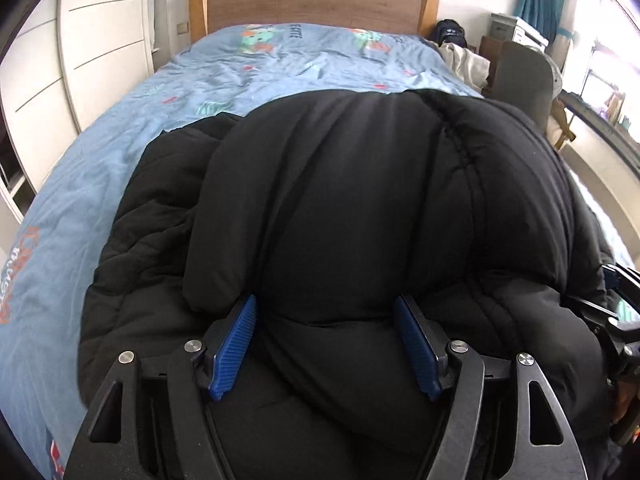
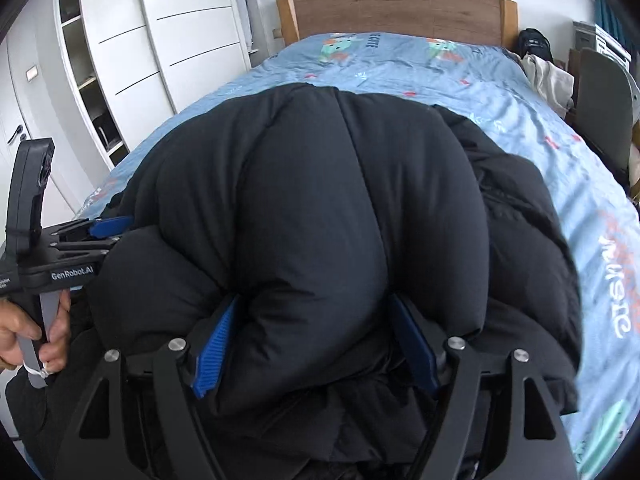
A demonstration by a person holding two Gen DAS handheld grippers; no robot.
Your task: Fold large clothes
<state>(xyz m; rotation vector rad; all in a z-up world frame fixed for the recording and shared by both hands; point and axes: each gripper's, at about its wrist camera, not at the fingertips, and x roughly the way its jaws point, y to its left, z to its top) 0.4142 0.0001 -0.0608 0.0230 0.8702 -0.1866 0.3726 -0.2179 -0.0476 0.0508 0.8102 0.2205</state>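
Observation:
A puffy black quilted jacket lies bunched on the blue patterned bed cover. In the left wrist view my left gripper stands wide, and a thick fold of the jacket bulges up between its blue pads. The right wrist view shows the same jacket, its padded roll filling the gap of my right gripper, whose jaws are also spread. The left gripper appears at that view's left edge, held by a hand. Part of the right gripper's frame shows at the left wrist view's right edge.
A wooden headboard closes the far end of the bed. White wardrobe doors stand along the left side. A grey chair, pale cloth and a dark bag sit at the bed's far right corner.

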